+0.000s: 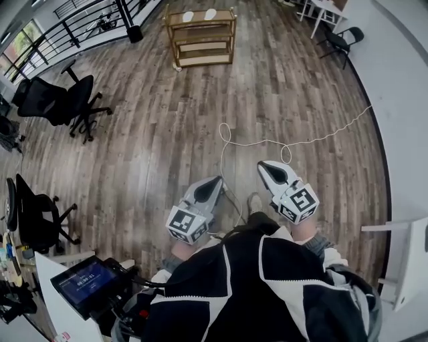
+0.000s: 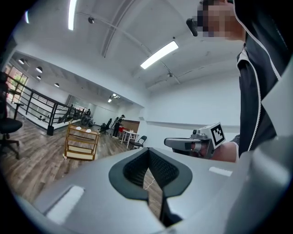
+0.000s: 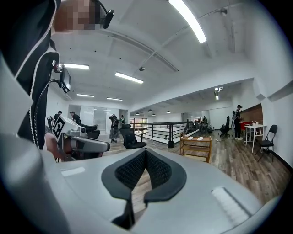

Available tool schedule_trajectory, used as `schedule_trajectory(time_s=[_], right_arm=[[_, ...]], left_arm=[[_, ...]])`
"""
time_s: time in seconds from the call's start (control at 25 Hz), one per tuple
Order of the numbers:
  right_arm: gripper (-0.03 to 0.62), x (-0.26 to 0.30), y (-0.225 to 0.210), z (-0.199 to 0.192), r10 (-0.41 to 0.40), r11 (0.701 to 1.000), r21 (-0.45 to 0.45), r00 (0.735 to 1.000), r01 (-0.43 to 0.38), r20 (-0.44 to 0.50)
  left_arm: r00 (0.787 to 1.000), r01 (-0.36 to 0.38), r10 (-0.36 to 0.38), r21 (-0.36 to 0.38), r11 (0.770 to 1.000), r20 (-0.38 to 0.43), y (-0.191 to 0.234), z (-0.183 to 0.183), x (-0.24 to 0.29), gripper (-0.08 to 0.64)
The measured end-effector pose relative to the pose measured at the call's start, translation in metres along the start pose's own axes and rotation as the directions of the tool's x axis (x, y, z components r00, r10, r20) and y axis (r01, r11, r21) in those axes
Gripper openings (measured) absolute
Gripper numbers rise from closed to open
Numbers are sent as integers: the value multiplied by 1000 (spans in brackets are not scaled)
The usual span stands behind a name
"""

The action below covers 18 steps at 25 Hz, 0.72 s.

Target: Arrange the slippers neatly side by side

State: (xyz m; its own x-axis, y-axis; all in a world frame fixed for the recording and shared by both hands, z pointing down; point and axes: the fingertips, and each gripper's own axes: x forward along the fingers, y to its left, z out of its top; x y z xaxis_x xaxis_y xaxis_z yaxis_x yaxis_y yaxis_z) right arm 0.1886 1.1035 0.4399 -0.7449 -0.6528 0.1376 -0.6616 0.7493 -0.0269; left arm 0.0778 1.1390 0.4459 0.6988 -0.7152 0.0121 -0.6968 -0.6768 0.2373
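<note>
black-and-white jacket [image 1: 267, 267] is filling the bottom of the head view, and a small screen [image 1: 85, 280] is glowing blue at the lower left. just ahead of the person, the left gripper [image 1: 218, 179] and the right gripper [image 1: 262, 164] are pointing out over the wood-plank floor [image 1: 154, 133], side by side and apart. both are pinching their jaws fully together with nothing between them, and each gripper view is showing its dark pads meeting at the tip. a thin white cable [image 1: 294, 141] is snaking across the floor just beyond the right gripper. further left, black office chairs [image 1: 63, 100] are standing near a black railing [image 1: 73, 27]. well ahead, a low wooden shelf [image 1: 200, 47] is standing on the floor. the two pale slippers [image 1: 188, 16] are lying on its top board, near each other; whether they are touching is too small to tell. a white table [image 1: 328, 10] and a black folding chair [image 1: 341, 41] are standing off to the far right.
</note>
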Motion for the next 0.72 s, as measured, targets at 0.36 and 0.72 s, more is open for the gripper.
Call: schedule_trajectory(time_s=[0.36, 0.72], right_arm=[[5, 59, -86, -8, 53, 997, 57, 998, -55, 47], [5, 119, -207, 15, 171, 983, 57, 983, -175, 62]], left_arm=[[998, -46, 46, 9, 999, -50, 49, 5, 81, 15], [992, -104, 105, 24, 994, -63, 111, 34, 225, 15]])
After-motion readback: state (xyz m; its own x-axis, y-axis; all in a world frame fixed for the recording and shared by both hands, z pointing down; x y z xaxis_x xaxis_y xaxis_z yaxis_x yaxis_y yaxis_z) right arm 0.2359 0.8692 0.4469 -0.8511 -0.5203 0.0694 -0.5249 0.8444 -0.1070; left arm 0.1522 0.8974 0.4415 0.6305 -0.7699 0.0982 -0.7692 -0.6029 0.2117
